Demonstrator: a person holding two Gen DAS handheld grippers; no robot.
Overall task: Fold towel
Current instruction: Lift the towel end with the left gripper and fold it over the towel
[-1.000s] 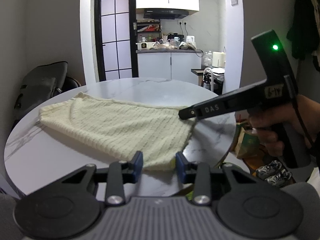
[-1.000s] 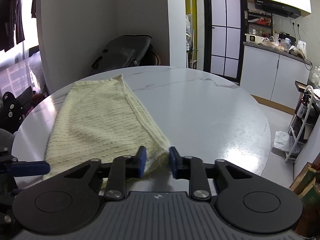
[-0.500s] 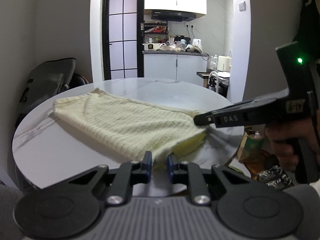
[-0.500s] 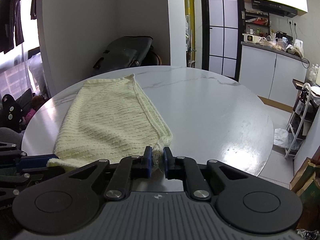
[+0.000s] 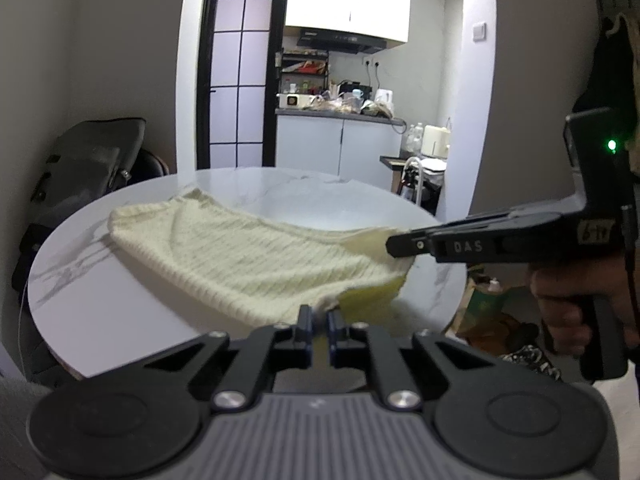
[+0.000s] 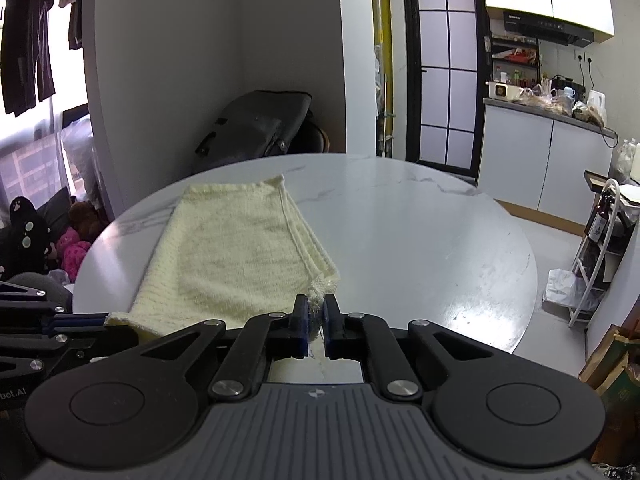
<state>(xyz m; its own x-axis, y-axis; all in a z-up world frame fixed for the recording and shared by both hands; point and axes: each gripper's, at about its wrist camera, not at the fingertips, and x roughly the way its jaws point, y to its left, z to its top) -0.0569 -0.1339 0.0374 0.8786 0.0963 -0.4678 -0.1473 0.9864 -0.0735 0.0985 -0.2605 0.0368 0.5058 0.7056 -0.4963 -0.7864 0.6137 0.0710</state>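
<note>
A pale yellow knitted towel (image 5: 256,252) lies on the round white marble table (image 5: 100,304); it also shows in the right wrist view (image 6: 232,256). My left gripper (image 5: 318,322) is shut on the towel's near corner and holds it lifted off the table. My right gripper (image 6: 316,316) is shut on the other near corner, also lifted. In the left wrist view the right gripper (image 5: 394,246) comes in from the right with the towel edge in its tip. The towel's far end rests flat on the table.
A dark bag (image 6: 256,128) sits on a chair behind the table. A kitchen counter (image 5: 340,114) and a black-framed door (image 6: 444,72) stand beyond. A wire rack (image 6: 600,248) and paper bags (image 6: 612,364) stand on the floor to the right.
Both grippers closed on the towel's near corners and lifted them off the table. The near edge now hangs raised between the two grippers.
</note>
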